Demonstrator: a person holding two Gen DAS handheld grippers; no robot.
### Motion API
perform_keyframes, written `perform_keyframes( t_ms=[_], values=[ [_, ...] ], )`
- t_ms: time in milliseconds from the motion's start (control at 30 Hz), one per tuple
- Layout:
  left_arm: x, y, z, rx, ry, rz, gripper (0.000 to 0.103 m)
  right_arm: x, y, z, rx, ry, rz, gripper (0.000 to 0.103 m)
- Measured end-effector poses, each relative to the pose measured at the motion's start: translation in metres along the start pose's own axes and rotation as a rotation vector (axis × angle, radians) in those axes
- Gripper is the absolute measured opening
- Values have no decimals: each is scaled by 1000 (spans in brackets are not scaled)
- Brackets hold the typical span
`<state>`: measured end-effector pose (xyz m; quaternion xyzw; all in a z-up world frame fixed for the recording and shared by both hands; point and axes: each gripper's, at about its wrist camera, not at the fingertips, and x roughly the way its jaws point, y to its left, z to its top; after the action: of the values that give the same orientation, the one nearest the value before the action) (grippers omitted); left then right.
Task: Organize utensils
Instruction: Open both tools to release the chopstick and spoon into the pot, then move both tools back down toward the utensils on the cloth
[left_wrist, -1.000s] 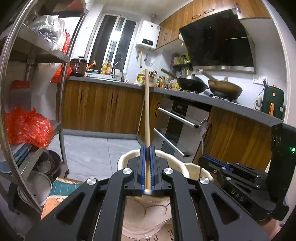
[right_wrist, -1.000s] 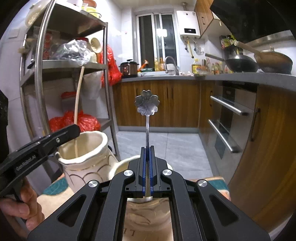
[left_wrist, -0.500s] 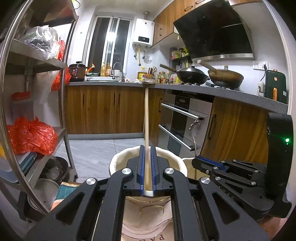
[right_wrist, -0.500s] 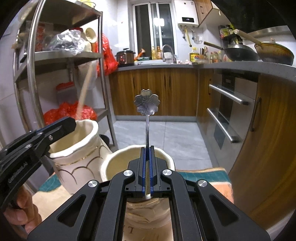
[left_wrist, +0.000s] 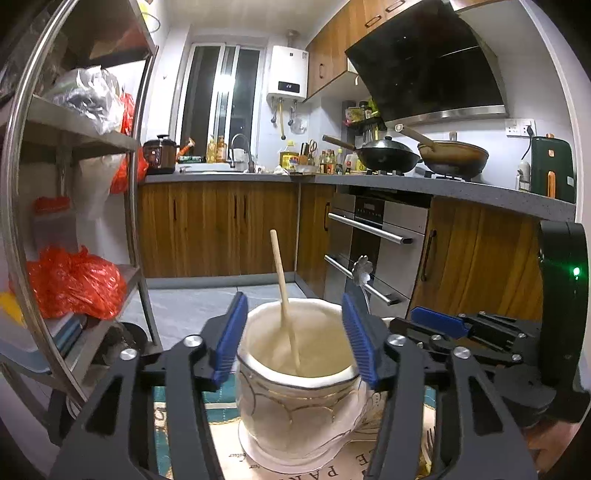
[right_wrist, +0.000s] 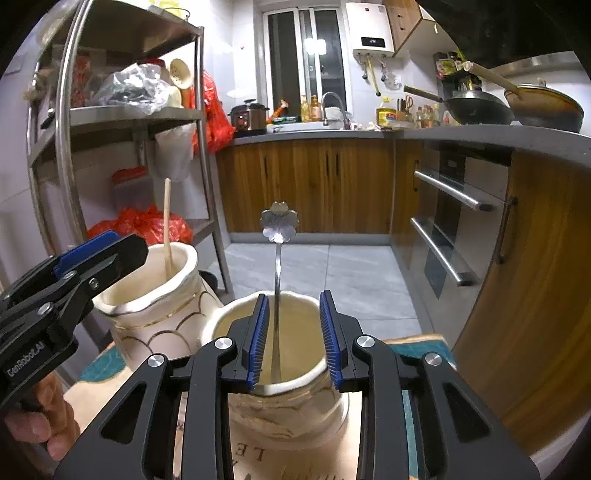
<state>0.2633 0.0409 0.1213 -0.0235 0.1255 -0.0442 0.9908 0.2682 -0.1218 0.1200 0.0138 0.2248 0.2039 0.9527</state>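
My left gripper (left_wrist: 293, 341) is open, its blue pads on either side of a cream ceramic jar (left_wrist: 295, 402). A wooden stick (left_wrist: 283, 295) leans free inside that jar. My right gripper (right_wrist: 294, 339) is open over a second cream jar (right_wrist: 284, 410). A metal spoon with a flower-shaped end (right_wrist: 277, 254) stands in it, between the pads without touching them. The left jar (right_wrist: 155, 314), its stick (right_wrist: 168, 229) and the left gripper's fingers (right_wrist: 74, 273) show at the left of the right wrist view. The right gripper's fingers (left_wrist: 469, 332) show at the right of the left wrist view.
Both jars stand on a printed mat (right_wrist: 424, 345) on a small table. A metal shelf rack (left_wrist: 74, 221) with red bags stands close on the left. Wooden cabinets and an oven (left_wrist: 373, 243) line the far side and the right.
Both grippers opened. The left one let go of the wooden stick, which now leans in its jar. The right one let go of the spoon, which now stands in its jar.
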Motion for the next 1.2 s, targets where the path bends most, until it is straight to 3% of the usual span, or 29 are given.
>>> perform_keyframes(
  t_ms=[233,400,467,633,867,967,1200],
  values=[
    [-21,7,4,7,11,27,64,-25,-4,2,-6,-11,1,32],
    [-37,24,-4,-36,92,42,63,-47,-21,0,38,10,10,32],
    [-42,36,-12,-77,158,32,62,-53,-29,-3,50,32,9,32],
    [-39,55,-37,-125,321,-7,57,-63,-41,-21,54,129,22,32],
    [-28,41,-78,-4,528,-41,54,-56,-46,-60,54,338,60,32],
    [-26,35,-96,32,612,-73,40,-45,-45,-78,44,424,71,32],
    [-31,30,-111,56,675,-109,36,-41,-33,-97,14,520,134,32]
  ],
)
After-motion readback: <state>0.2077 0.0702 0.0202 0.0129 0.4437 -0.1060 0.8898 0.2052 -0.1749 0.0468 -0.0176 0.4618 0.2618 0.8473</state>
